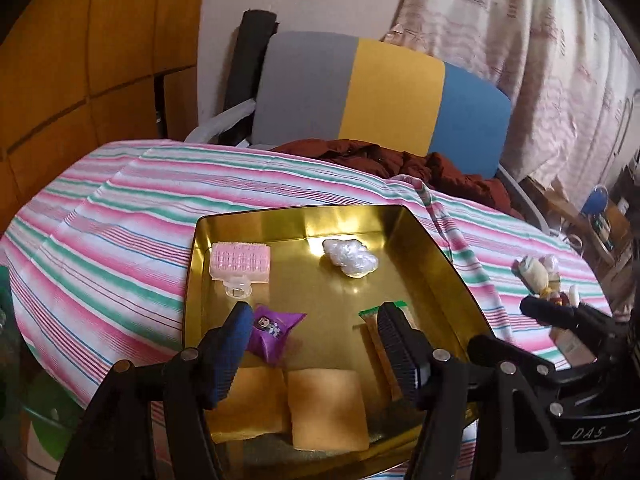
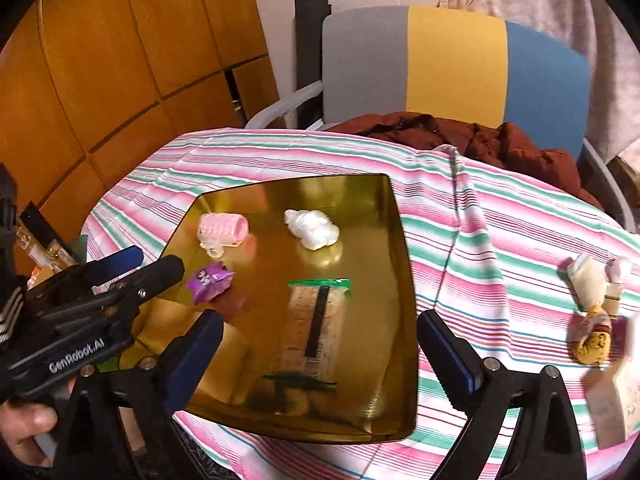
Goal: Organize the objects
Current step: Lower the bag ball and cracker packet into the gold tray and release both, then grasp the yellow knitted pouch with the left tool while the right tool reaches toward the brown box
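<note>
One gold tray on the striped counter holds one pink hair roller, one white plastic wad, one purple sachet and one green-ended snack bar. Left gripper and right gripper hover over the near side, fingers spread wide, empty.

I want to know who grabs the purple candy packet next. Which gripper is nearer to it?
Left. The left gripper hangs open right at the purple packet, one finger beside it. The right gripper is open over the gold tray's near right side, farther off.
</note>
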Demonstrator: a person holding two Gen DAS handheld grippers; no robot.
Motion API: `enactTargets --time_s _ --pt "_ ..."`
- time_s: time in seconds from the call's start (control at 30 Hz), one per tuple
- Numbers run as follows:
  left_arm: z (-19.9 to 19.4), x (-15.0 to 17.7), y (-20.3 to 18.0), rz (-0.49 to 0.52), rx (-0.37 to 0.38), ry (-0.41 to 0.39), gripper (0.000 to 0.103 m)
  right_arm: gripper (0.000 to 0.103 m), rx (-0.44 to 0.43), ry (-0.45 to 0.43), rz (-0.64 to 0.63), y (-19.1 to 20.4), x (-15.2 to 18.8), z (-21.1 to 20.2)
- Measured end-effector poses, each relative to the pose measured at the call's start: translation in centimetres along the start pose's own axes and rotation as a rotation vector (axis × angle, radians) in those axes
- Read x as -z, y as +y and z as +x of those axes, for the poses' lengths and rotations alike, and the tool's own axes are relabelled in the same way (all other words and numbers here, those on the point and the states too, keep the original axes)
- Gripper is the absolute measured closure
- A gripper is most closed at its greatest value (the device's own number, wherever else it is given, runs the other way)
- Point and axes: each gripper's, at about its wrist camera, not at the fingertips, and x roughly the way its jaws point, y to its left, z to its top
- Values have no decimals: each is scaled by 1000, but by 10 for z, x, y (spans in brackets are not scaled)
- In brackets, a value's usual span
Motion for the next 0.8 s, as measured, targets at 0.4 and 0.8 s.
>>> enactTargets --time_s 0.4,0.8 --pt "-1 9 -18 41 25 19 37 3 140 -4 5 -38 10 -17" --pt "-4 8 -49 112 127 26 37 3 255 9 168 -130 26 -44"
